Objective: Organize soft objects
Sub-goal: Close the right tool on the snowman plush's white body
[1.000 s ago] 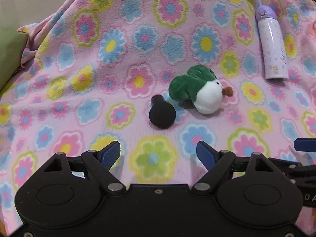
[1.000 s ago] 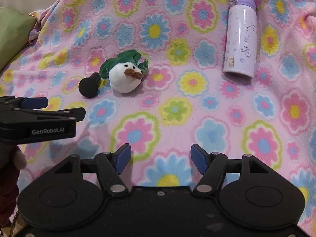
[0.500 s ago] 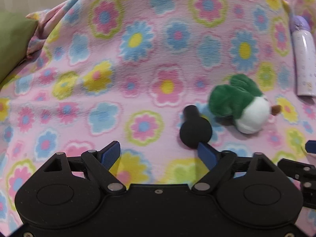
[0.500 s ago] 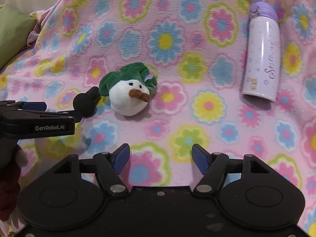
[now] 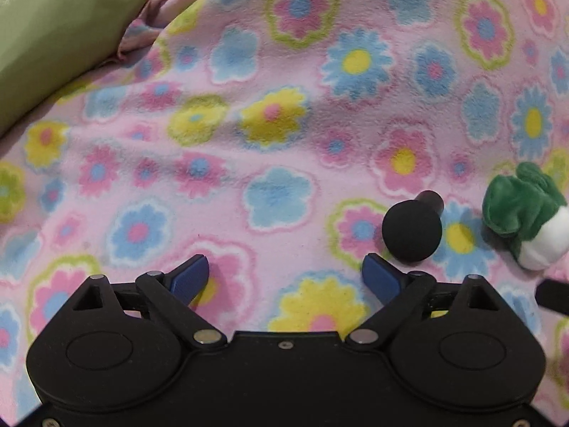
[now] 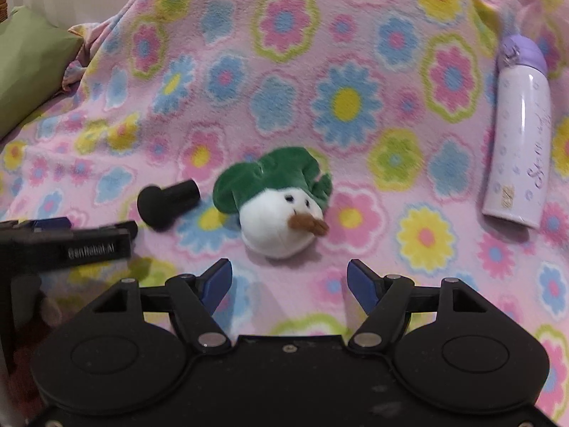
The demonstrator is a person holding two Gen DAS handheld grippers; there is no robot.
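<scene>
A white plush head with a green hat [image 6: 281,206] lies on the flowered pink blanket [image 6: 355,71], just ahead of my right gripper [image 6: 288,281], which is open and empty. The plush also shows at the right edge of the left wrist view [image 5: 526,217]. A black ball-headed object [image 5: 412,229] lies left of the plush, close to the right fingertip of my left gripper [image 5: 286,279], which is open and empty. In the right wrist view the black object [image 6: 167,203] lies just beyond the left gripper's body [image 6: 67,245].
A lilac bottle [image 6: 519,135] lies on the blanket at the right. A green cushion [image 5: 53,35] sits at the blanket's left edge, also seen in the right wrist view [image 6: 28,64].
My left gripper has swung left, so the plush and black object slid to its right edge. My right gripper has moved forward and left toward the plush. Both stay open.
</scene>
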